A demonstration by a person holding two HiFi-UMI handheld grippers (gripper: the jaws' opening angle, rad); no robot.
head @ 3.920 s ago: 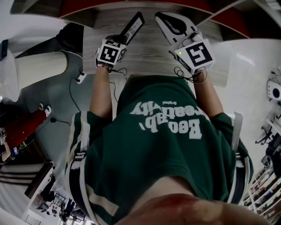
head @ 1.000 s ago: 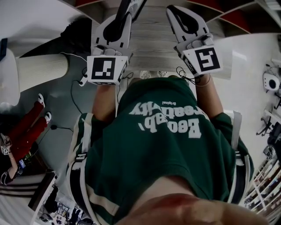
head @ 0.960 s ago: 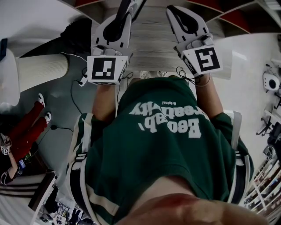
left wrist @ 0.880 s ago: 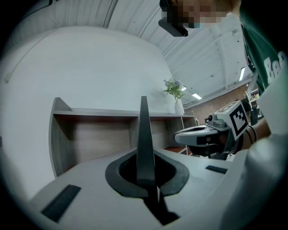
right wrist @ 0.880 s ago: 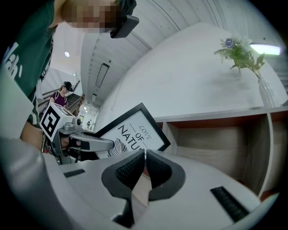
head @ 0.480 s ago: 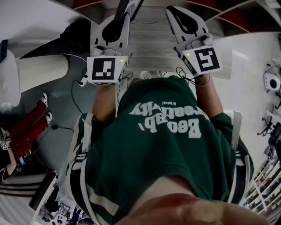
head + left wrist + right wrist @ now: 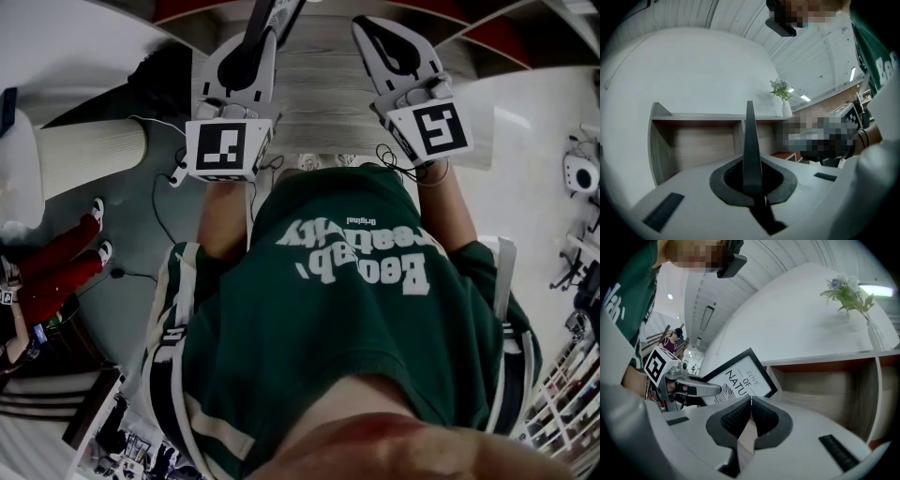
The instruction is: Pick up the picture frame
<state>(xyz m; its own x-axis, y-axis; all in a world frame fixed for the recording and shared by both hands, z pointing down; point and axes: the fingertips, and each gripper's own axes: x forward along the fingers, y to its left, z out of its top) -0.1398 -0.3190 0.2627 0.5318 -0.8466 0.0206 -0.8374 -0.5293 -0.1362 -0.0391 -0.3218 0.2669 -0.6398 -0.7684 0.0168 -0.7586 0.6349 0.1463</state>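
We are holding the picture frame [image 7: 740, 377] up in the air, in front of the wooden shelf [image 7: 825, 380]. The left gripper [image 7: 751, 185] jaws are squeezing its thin edge. The right gripper [image 7: 750, 404] jaws are pressed together on nothing. The frame looks light and stiff, maybe breakable, so we are gripping only the rim.

shelf: open wooden shelf unit [image 7: 693, 117] against white wall [image 7: 693, 65] | vase [image 7: 786, 110]: flower sprig, stands on shelf top | floor: black cable [image 7: 153, 202] beside ribbed white column [image 7: 89, 155] | bystander [image 7: 52, 277]: red trousers, left edge
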